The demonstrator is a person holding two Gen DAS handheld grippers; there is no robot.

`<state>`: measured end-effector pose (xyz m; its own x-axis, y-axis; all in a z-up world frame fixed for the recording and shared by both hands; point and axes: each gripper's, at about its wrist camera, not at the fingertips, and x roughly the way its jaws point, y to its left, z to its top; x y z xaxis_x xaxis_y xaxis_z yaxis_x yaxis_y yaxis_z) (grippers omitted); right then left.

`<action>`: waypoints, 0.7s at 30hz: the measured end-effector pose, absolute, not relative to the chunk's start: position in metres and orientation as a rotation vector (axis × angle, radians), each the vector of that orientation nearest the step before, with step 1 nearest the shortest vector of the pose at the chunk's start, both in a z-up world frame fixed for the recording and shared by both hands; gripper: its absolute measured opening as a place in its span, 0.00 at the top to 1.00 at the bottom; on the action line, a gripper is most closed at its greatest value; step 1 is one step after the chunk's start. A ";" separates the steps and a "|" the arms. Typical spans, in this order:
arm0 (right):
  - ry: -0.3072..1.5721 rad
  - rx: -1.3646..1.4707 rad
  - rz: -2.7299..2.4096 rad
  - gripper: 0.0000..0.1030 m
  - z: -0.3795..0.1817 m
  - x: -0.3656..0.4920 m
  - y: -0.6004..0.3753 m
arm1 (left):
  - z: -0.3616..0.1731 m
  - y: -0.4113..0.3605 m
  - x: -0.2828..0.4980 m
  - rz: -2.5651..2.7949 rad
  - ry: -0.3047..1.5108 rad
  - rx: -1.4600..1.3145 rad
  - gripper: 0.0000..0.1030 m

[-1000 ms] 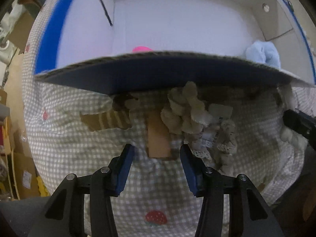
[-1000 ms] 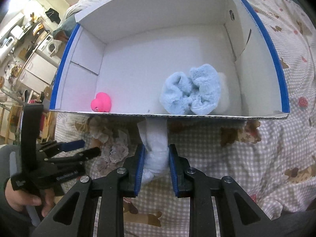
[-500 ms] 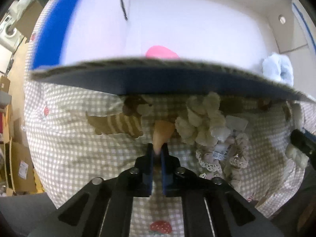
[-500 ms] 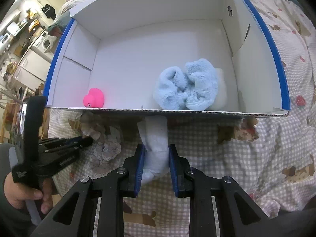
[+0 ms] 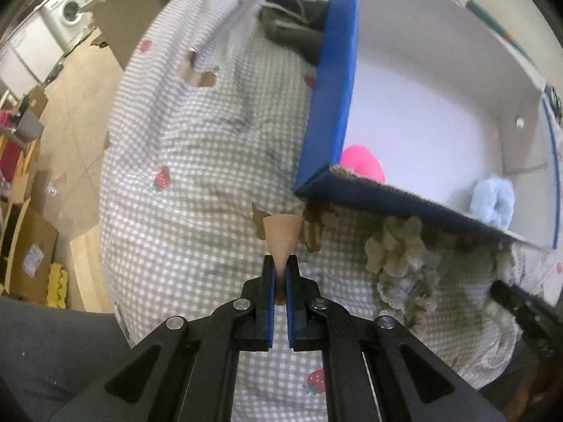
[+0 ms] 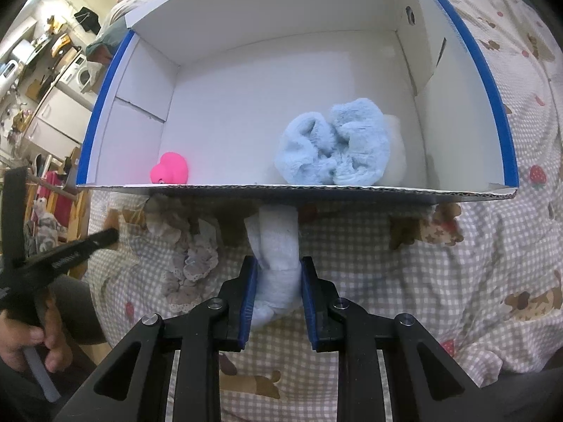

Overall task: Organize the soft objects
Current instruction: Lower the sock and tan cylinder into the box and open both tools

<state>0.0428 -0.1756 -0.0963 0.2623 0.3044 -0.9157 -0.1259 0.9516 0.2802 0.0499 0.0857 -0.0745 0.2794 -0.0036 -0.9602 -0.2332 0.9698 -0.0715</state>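
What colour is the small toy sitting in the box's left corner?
Bright pink: the small toy sits in the box, clearest in the right wrist view.

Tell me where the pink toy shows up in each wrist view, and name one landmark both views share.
Left wrist view: the pink toy sits right of centre, inside the box, at its near corner, partly hidden by the wall.
Right wrist view: the pink toy sits left of centre, against the box's near wall.
Shared landmark: the fluffy light blue cloth, also in the box.
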 end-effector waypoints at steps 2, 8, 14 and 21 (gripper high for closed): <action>1.274 0.157 0.293 0.76 -0.096 0.043 -0.175 | -0.069 0.089 0.042 0.160 1.266 -0.233 0.95; 1.257 0.180 0.311 0.76 -0.089 0.037 -0.175 | -0.064 0.066 0.019 0.112 1.247 -0.284 0.95; 1.169 0.273 0.386 0.76 -0.056 0.016 -0.184 | -0.024 0.032 0.003 0.064 1.150 -0.262 0.95; 1.031 0.336 0.417 0.76 -0.017 0.015 -0.199 | 0.020 0.006 0.020 -0.073 1.025 -0.167 0.95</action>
